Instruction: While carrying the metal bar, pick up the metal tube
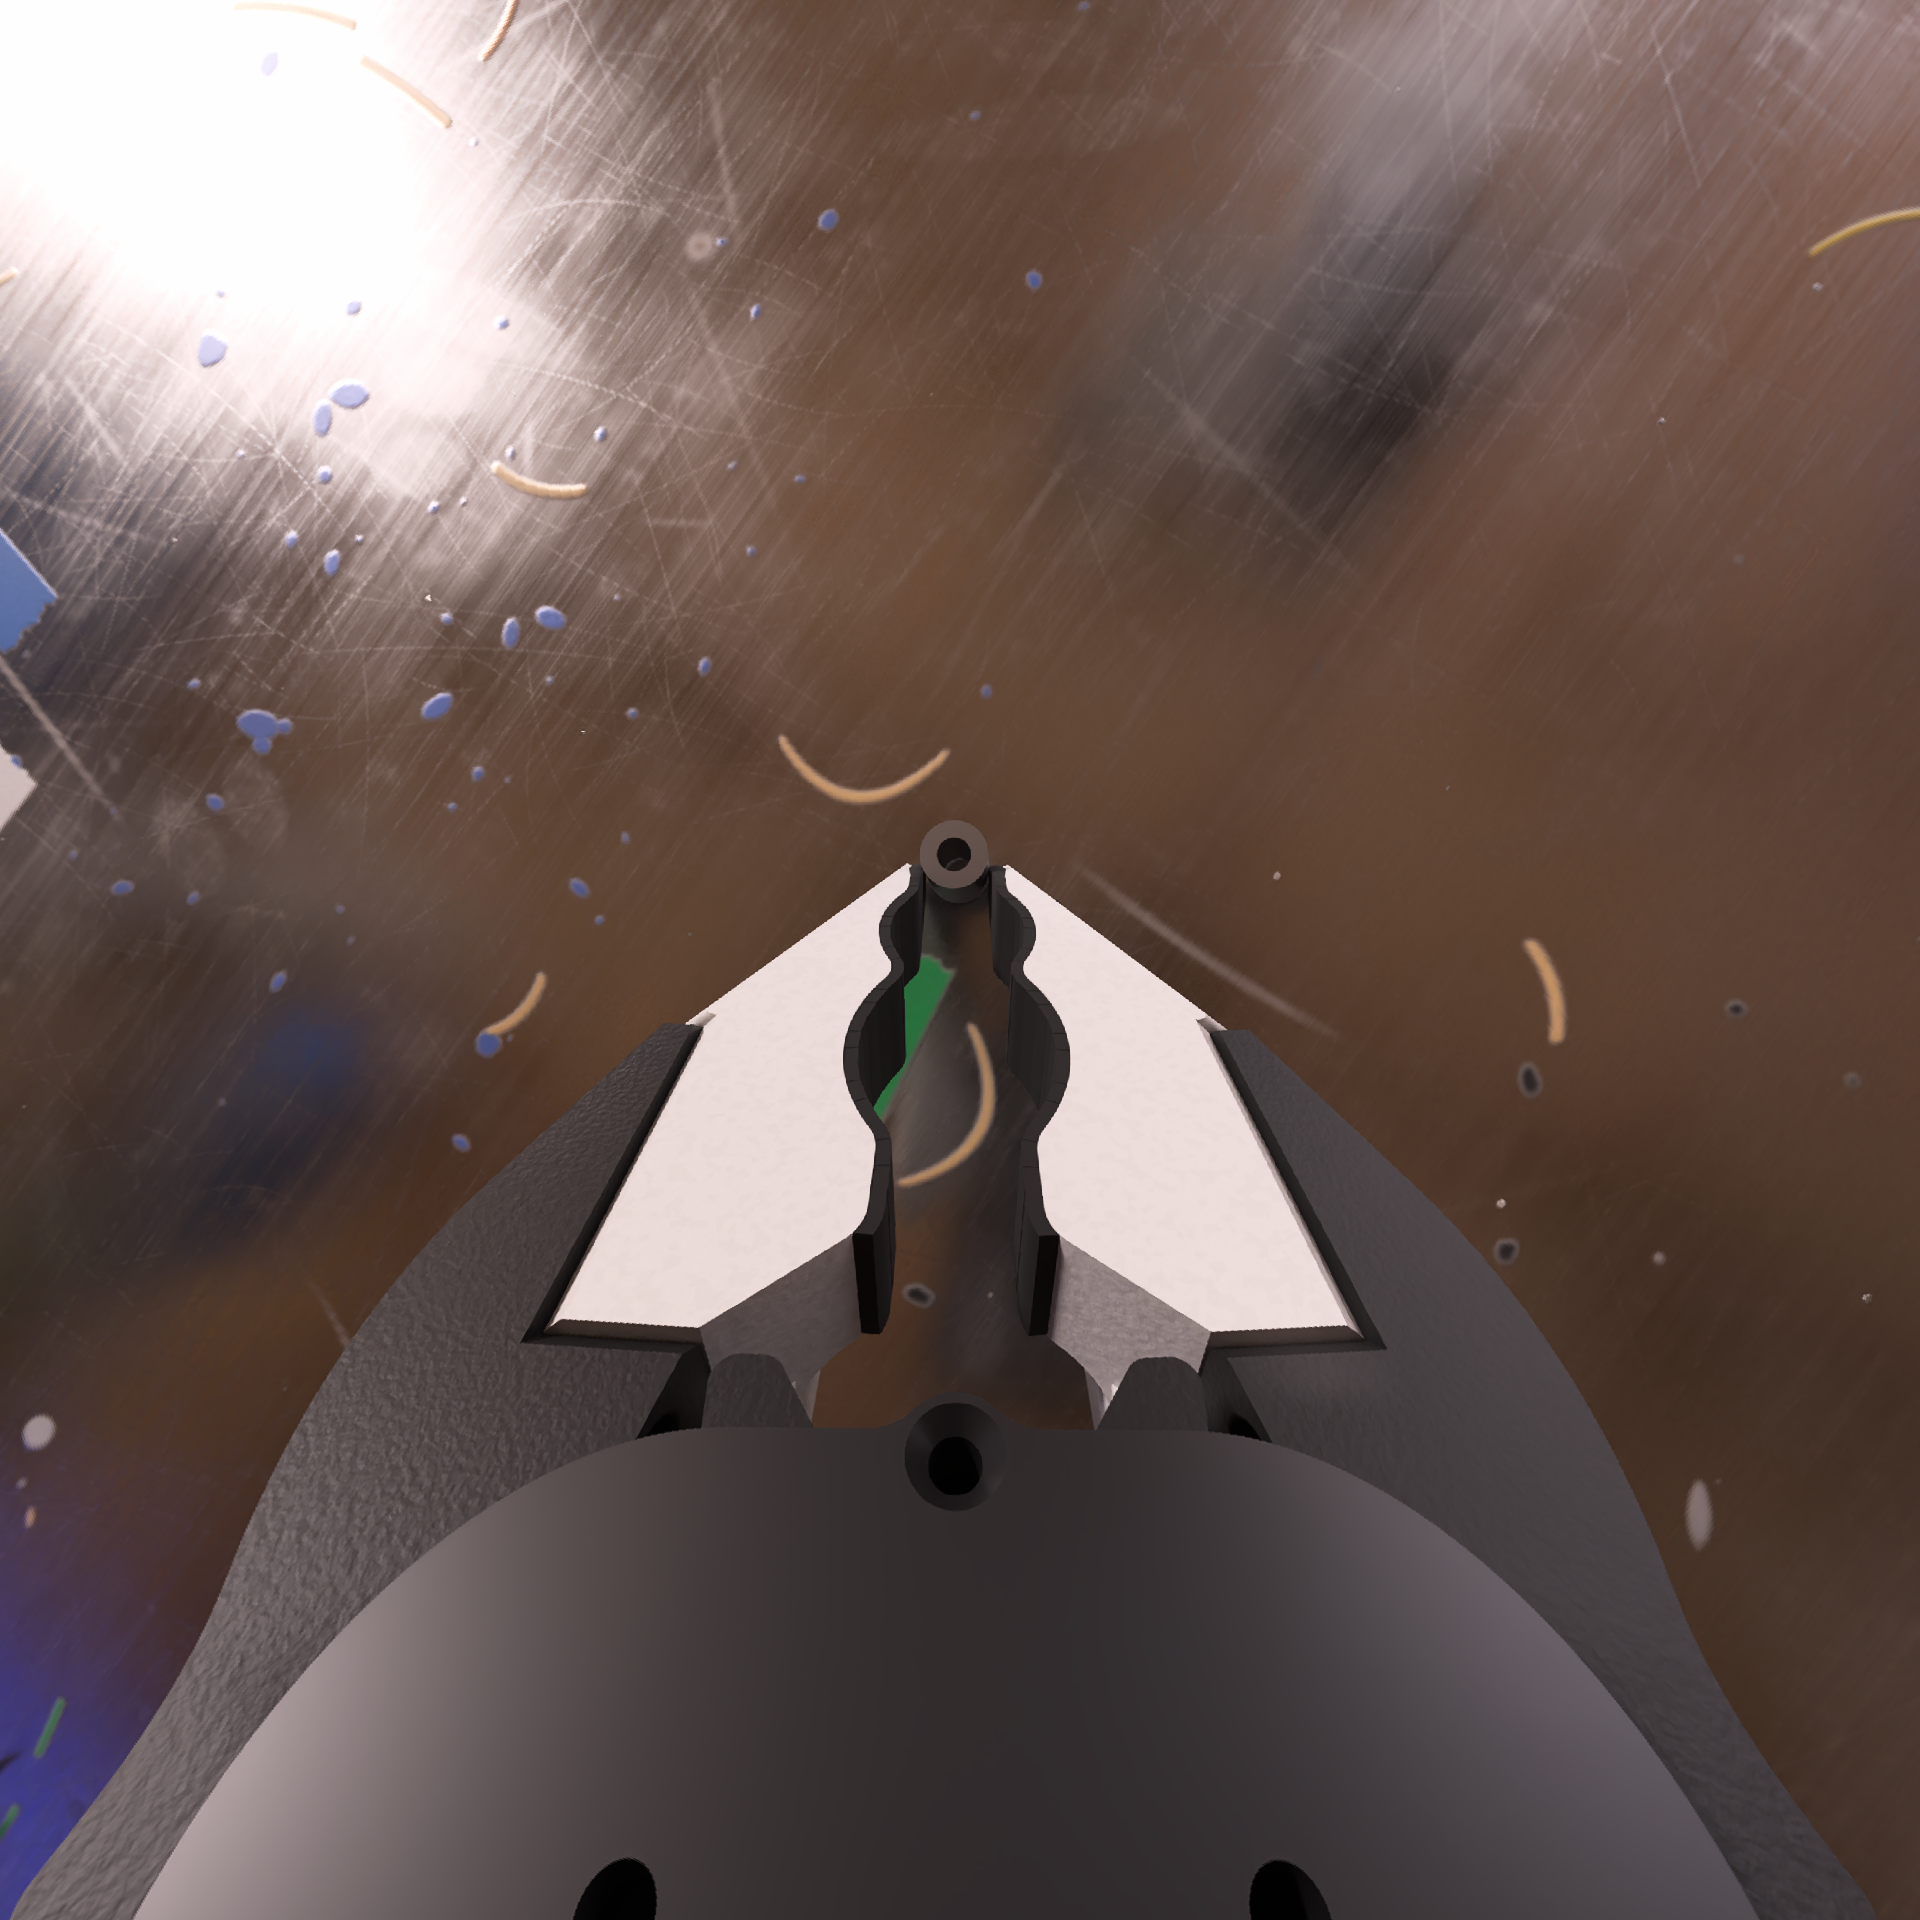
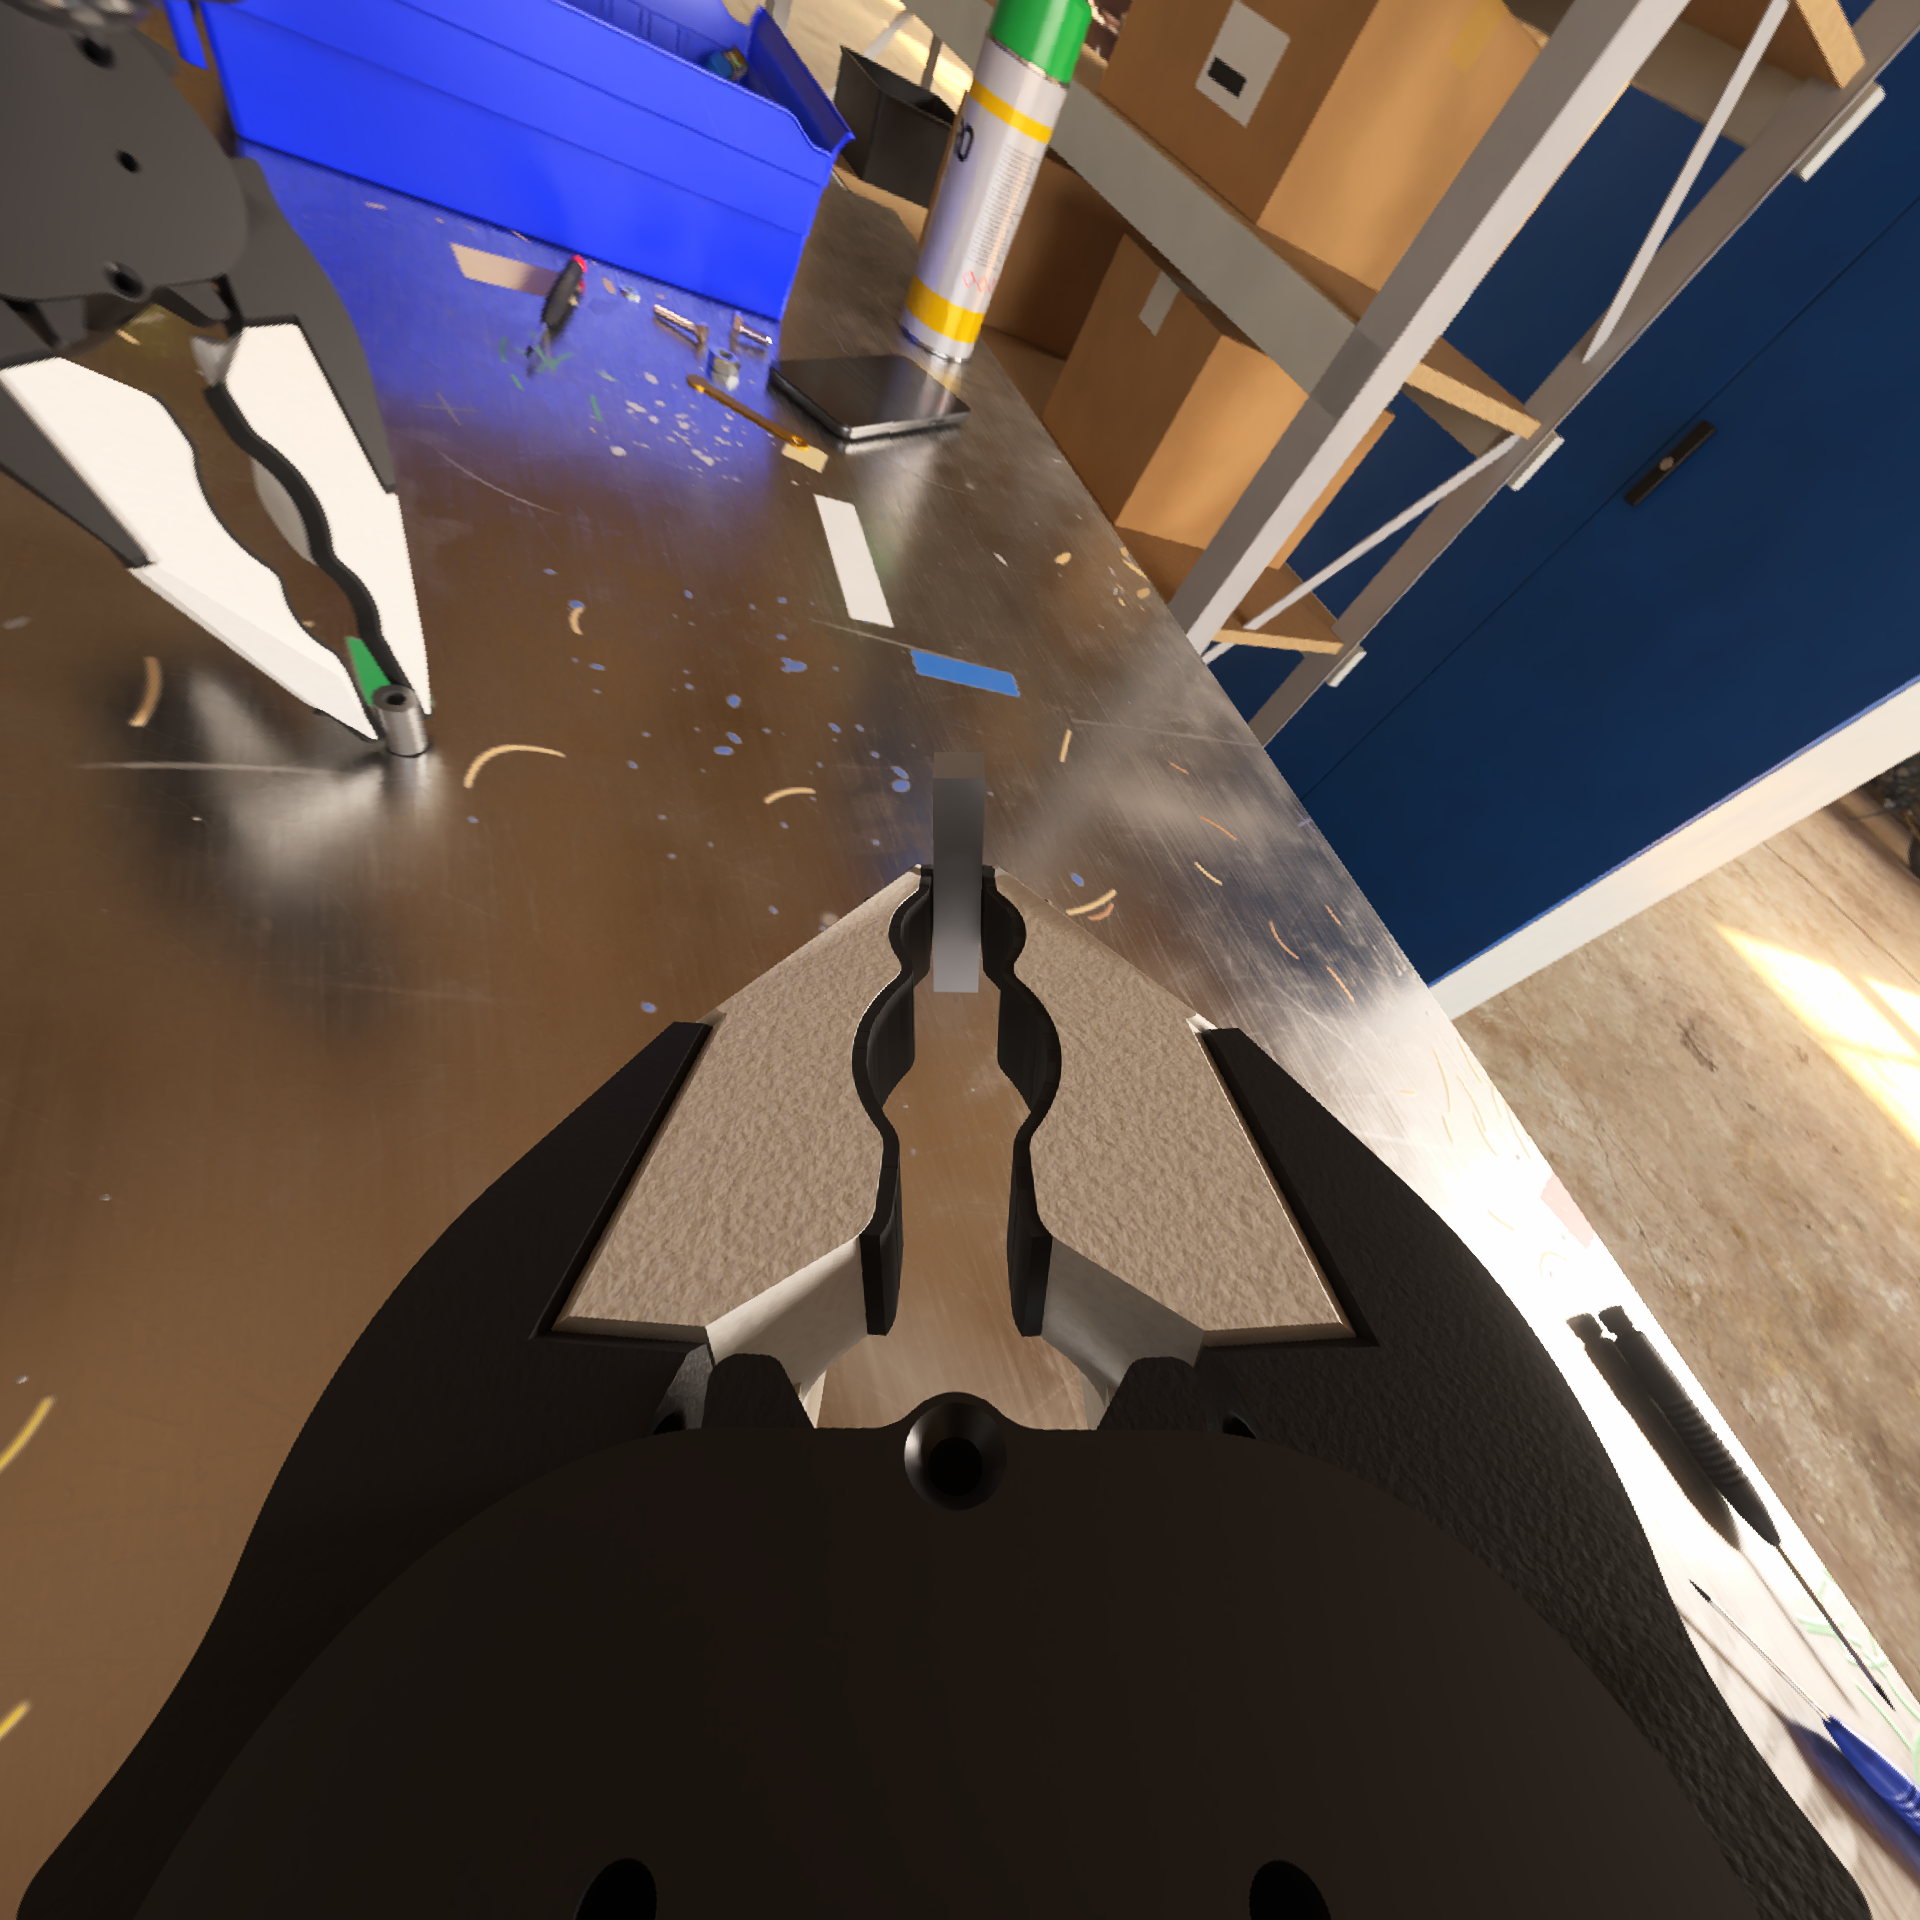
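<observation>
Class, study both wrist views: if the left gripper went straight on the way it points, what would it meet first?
Probably the metal tabletop: the left gripper, tips closed around the upright metal tube, points down at it.

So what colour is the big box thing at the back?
Bright blue. The bin shows best in the right wrist view, at the far end of the table.

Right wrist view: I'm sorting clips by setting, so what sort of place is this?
Probably a workshop or stockroom: a scratched metal workbench, a blue parts bin, and shelving stacked with cardboard boxes.
</observation>
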`<state>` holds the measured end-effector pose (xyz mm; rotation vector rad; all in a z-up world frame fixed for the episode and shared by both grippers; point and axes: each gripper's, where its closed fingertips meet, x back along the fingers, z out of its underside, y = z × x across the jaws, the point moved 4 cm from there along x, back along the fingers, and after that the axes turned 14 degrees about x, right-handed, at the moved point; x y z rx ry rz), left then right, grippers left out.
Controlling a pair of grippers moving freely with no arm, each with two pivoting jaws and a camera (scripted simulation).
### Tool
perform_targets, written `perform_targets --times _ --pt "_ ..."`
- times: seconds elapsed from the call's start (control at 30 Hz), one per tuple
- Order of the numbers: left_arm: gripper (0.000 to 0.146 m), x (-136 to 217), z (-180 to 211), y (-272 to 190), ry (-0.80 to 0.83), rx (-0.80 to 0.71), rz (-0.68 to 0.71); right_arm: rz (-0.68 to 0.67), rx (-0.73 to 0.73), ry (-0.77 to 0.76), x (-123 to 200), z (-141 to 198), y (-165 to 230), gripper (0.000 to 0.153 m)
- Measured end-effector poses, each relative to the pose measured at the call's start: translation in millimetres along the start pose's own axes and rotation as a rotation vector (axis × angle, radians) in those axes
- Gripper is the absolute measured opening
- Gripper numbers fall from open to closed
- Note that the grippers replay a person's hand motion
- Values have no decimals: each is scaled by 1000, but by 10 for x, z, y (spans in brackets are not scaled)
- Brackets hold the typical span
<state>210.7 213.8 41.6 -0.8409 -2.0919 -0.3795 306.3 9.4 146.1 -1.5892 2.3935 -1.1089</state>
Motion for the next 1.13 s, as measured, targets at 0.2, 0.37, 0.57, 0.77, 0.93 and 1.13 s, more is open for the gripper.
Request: perform_targets --times 0.2,0.37,0.57,0.77,0.93,1.13 --pt "12 9 5 79 -24 -48 -6 -40 8 -29 26 -172 191 8" --pt "12 27 -96 58 -138 -105 -21 -66 -1 -51 10 -326 378 8" --pt "12 123 -180 15 -306 -158 -80 -125 36 -55 -106 -526 679 8" --pt "12 257 -197 -47 -454 -196 -119 -177 110 -6 -267 -579 944 8" --pt "12 291 -194 -42 -497 -188 -134 -184 156 27 -359 -555 1026 8" --pt "12 291 -206 -14 -508 -178 -133 -166 115 0 -366 -531 970 8"
